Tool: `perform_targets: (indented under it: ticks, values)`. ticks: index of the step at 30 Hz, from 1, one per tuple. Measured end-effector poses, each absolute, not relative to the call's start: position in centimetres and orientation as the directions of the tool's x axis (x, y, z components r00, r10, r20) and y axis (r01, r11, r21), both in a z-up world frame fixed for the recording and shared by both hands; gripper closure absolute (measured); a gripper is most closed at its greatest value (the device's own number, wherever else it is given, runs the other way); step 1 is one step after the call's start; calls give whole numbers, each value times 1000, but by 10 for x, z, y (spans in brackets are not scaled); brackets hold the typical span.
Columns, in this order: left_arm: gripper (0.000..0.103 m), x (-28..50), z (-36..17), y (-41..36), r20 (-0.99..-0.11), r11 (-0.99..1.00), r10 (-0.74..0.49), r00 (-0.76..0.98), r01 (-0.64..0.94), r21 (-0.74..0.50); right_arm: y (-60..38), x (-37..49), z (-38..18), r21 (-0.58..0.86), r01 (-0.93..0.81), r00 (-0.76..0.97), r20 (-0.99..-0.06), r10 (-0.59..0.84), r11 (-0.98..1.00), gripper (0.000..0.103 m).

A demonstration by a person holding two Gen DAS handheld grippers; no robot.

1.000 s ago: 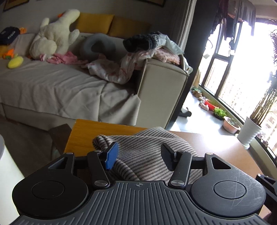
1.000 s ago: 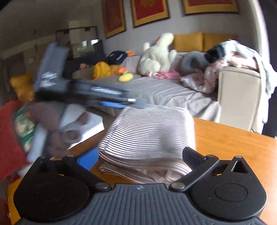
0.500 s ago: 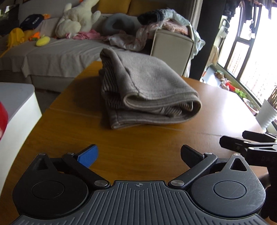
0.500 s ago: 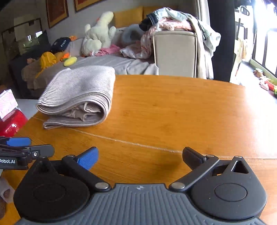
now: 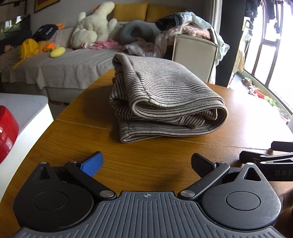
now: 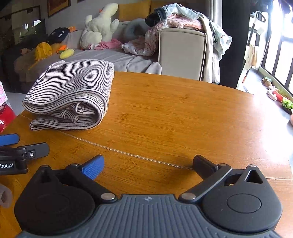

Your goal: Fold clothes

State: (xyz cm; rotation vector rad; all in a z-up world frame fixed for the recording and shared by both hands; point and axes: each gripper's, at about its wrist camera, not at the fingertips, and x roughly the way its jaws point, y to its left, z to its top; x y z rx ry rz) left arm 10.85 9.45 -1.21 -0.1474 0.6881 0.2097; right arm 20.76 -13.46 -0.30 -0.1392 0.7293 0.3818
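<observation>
On the left, my left gripper point(image 5: 146, 163) hangs over the bare wood with its fingers spread wide and nothing between them. Ahead of it the folded grey knit garment with thin dark stripes point(image 5: 164, 95) lies in a thick bundle near the far left edge of the round orange-brown wooden table point(image 6: 183, 113). To the right, my right gripper point(image 6: 148, 164) is just as wide apart and empty, well clear of the bundle.

A home living room.
A grey sofa point(image 5: 69, 62) holds a cream plush toy point(image 5: 93, 27), yellow cushions point(image 5: 130, 9) and a heap of unfolded clothes point(image 5: 185, 25); framed pictures point(image 6: 58, 5) hang behind, and potted plants point(image 6: 285, 102) line the balcony windows.
</observation>
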Motion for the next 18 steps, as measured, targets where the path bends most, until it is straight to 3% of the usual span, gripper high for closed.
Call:
perform_targets:
  ticks: [18]
  values:
    - [0, 112, -14, 90, -652, 969, 166, 740, -244, -29, -134, 208, -4, 10, -387, 680, -672, 293, 922, 0]
